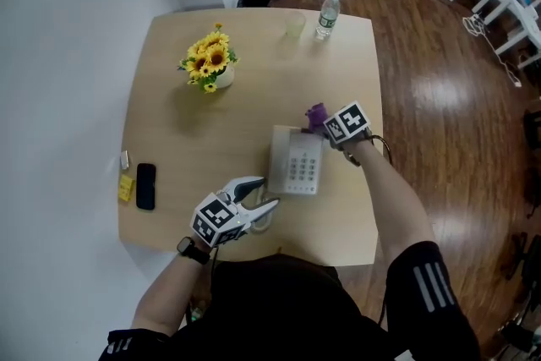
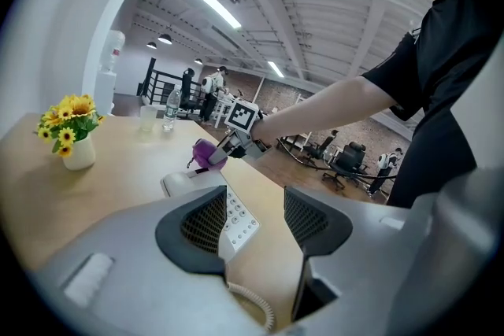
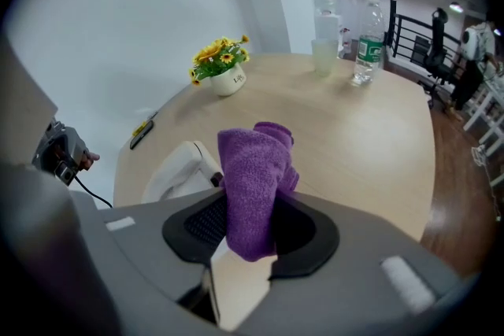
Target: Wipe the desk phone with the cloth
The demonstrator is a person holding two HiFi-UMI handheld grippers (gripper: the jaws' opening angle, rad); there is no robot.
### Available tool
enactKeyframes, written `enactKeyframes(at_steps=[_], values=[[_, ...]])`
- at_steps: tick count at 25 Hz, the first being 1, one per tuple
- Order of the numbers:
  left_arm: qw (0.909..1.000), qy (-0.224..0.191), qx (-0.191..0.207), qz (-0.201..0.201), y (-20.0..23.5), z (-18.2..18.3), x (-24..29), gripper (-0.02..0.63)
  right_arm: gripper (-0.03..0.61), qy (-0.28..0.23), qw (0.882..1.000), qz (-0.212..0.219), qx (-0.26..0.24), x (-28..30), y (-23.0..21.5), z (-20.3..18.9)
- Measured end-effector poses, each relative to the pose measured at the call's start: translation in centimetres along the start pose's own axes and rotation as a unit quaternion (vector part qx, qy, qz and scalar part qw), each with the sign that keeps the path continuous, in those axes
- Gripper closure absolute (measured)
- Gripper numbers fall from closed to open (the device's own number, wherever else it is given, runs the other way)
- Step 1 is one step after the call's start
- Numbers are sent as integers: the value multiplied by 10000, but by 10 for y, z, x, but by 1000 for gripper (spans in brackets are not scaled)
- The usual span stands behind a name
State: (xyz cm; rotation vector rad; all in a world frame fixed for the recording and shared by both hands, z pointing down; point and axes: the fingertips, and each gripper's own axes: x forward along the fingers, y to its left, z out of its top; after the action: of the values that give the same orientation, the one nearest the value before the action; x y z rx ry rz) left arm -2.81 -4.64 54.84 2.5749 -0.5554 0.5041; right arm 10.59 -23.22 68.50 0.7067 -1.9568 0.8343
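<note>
A white desk phone [image 1: 296, 161] lies near the table's front edge, keypad up. My right gripper [image 1: 325, 124] is at the phone's far right corner, shut on a folded purple cloth [image 1: 316, 116]. The cloth [image 3: 253, 183] sticks up between its jaws, with the phone's handset [image 3: 183, 168] just to the left. My left gripper [image 1: 260, 194] stands open at the phone's near left corner, over the coiled cord [image 2: 250, 302]. The keypad [image 2: 236, 219] shows between its jaws, and the cloth [image 2: 206, 153] lies beyond.
A vase of sunflowers [image 1: 210, 62] stands at the back left of the wooden table [image 1: 186, 144]. A water bottle [image 1: 328, 14] and a clear cup [image 1: 294, 25] stand at the far edge. A black mobile [image 1: 145, 185] and a yellow item [image 1: 126, 188] lie at the left edge.
</note>
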Motion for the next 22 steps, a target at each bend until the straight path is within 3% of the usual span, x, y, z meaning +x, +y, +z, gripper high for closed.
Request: enactKeyframes(at_steps=[4,7,10,12,17,22], values=[[10000,27,52,-16,-5,0,1,391,430,213,9988,-391,-184,-15,-19,-18],[10000,44,61,-16,-8,-1,0,391,430,646,9926,-814,-634,-20,-31,-37],[10000,70,60,17,-8,-2,-3,391,428,957,9855,-769,-1170,-14,-18,-51],[10000,69,55,27,-8,-3,-4,391,428,882,9833,-705,-1425,-8,-4,-48],[9999,74,73,-1,-11,-6,-3,391,428,870,9614,-1299,-2262,-5,3,-41],[9999,60,86,-27,-15,-5,-2,391,428,923,9573,-1209,-2460,-3,23,-63]])
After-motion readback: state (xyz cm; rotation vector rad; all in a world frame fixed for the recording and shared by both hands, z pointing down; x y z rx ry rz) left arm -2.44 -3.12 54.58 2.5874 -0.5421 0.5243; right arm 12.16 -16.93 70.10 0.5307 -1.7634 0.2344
